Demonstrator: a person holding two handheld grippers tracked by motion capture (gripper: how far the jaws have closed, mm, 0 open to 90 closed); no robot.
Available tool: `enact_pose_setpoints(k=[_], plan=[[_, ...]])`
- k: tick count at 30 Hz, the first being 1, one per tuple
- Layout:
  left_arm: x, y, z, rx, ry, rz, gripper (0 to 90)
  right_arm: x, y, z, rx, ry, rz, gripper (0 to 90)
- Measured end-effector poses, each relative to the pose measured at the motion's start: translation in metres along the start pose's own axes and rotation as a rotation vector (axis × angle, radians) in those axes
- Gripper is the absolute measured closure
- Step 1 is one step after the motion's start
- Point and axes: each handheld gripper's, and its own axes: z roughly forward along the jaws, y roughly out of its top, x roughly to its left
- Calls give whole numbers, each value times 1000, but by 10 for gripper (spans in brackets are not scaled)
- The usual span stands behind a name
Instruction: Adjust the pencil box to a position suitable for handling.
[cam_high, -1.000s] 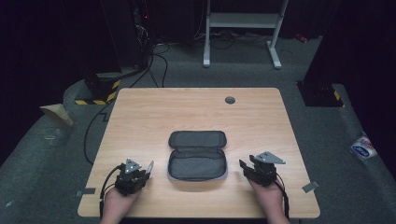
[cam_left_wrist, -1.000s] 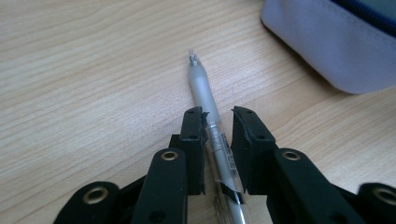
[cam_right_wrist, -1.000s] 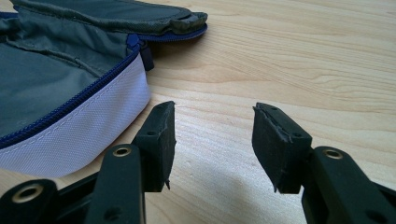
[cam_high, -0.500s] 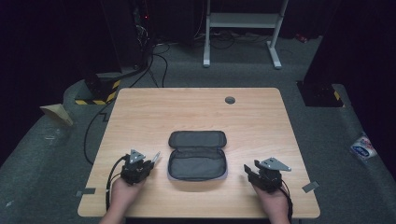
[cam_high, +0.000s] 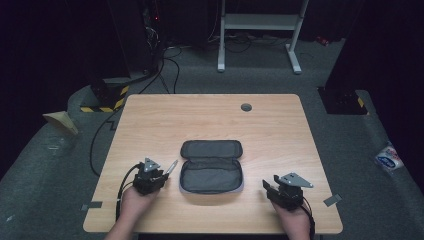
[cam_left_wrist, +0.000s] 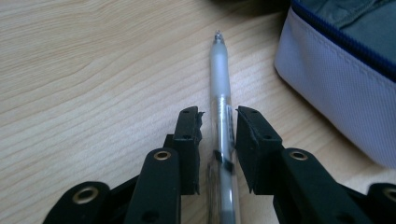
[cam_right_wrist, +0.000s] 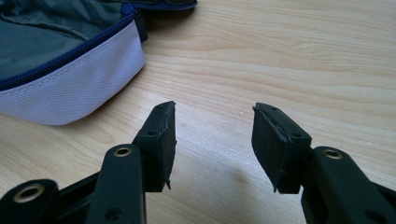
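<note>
Left jaws just easing open around the pen, beside the open pencil case.

High view: left gripper (cam_high: 167, 169) has moved toward pencil case (cam_high: 212, 166). Left gripper view: pen (cam_left_wrist: 221, 100) lies between narrow, slackening jaws, pads barely clear. Right gripper view: right gripper (cam_right_wrist: 212, 140) half-open, empty.

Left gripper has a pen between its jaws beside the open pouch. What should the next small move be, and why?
Probably close the left gripper firmly on the pen before lifting. Its jaws have just been opening, and the left gripper view shows slight gaps between the pads and the clear barrel, so a lift now might leave the pen behind. The open pencil case lies just beside it, and the right gripper stands open with nothing between its jaws.
</note>
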Motion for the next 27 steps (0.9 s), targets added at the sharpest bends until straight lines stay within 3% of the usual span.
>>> enact_pose_setpoints(k=[7,13,17,27], plan=[[-3,-5,1,-29,-4,19,777,3,3,9,14,18,-15,491],[-3,-7,1,-41,-5,54,791,0,3,16,40,25,-7,488],[0,-7,0,-41,-22,37,792,0,3,17,64,22,-14,483],[11,-9,-14,-118,-63,-9,792,1,4,21,106,-16,-45,473]])
